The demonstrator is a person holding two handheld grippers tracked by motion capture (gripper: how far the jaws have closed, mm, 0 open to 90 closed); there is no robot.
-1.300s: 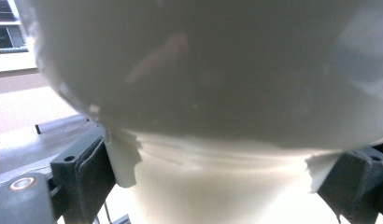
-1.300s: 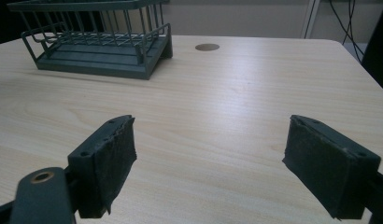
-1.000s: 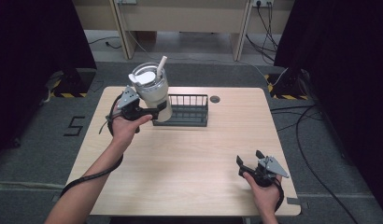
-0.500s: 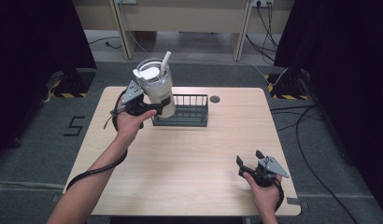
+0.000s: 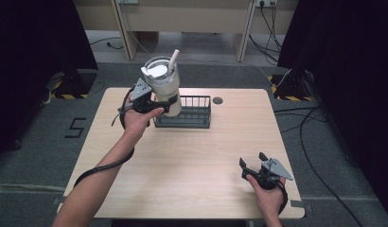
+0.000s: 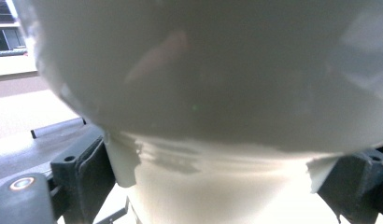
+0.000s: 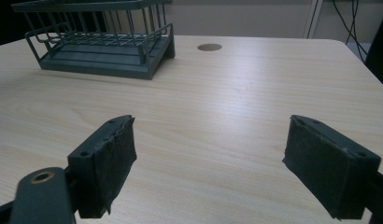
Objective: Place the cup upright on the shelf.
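1. High view: I have the left gripper [image 5: 160, 101] clamped around the lower body of a cream tumbler [image 5: 164, 90], which I'm holding up off the table [image 5: 192, 156], roughly upright, above the left end of the dark wire rack [image 5: 189, 113]. A straw [image 5: 172, 61] pokes up through the tumbler's lid. My right gripper [image 5: 252, 163] rests near the table's front right corner, well apart from the rack, jaws spread with nothing between them.

2. Left gripper view: the tumbler [image 6: 217, 93] looms right in front of the lens, its narrower base pinched between the two black jaws. It is too close and blurred for me to judge how high it sits over the rack.

3. Right gripper view: the right gripper [image 7: 210, 158] stands wide open over bare tabletop [image 7: 217, 107]; the wire rack [image 7: 101, 42] sits far off at upper left, beside a round cable hole [image 7: 209, 47].
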